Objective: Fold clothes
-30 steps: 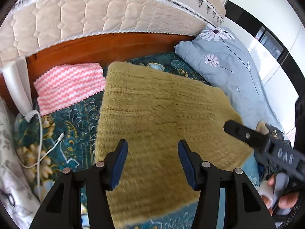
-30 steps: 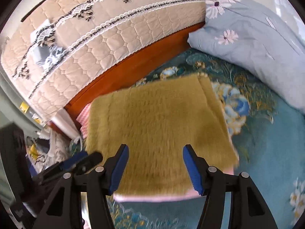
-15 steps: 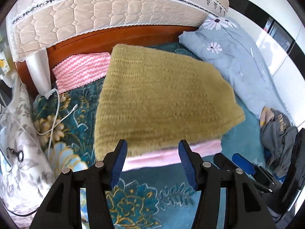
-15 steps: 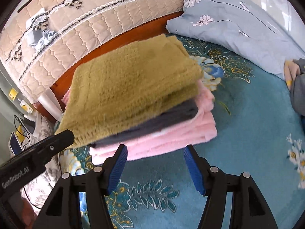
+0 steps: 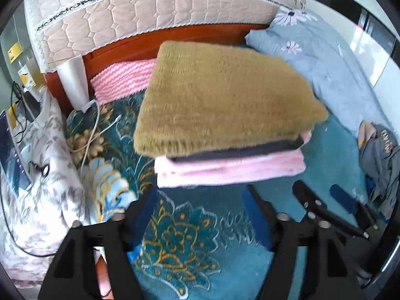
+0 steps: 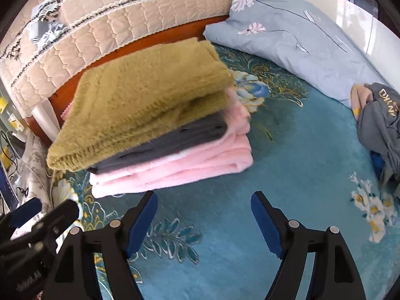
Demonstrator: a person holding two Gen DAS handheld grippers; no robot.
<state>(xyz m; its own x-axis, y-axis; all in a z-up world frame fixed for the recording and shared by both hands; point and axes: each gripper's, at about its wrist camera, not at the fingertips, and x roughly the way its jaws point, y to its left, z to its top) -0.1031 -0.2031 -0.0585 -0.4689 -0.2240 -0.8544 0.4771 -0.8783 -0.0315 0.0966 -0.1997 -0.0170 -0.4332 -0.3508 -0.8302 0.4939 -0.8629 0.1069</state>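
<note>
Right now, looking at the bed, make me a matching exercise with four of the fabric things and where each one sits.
Things:
1. olive sweater
2. dark grey garment
3. pink garment
4. grey hoodie

Places:
A. bottom of the stack
B. top of the stack
C. crumpled apart, beside the floral pillow
D. middle of the stack

Pairs: 1-B, 2-D, 3-A, 4-C

Grey folded garment mostly hidden under olive sweater; left view motion-blurred.

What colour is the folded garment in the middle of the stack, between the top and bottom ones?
Dark grey folded garment, seen best in the right wrist view.
</note>
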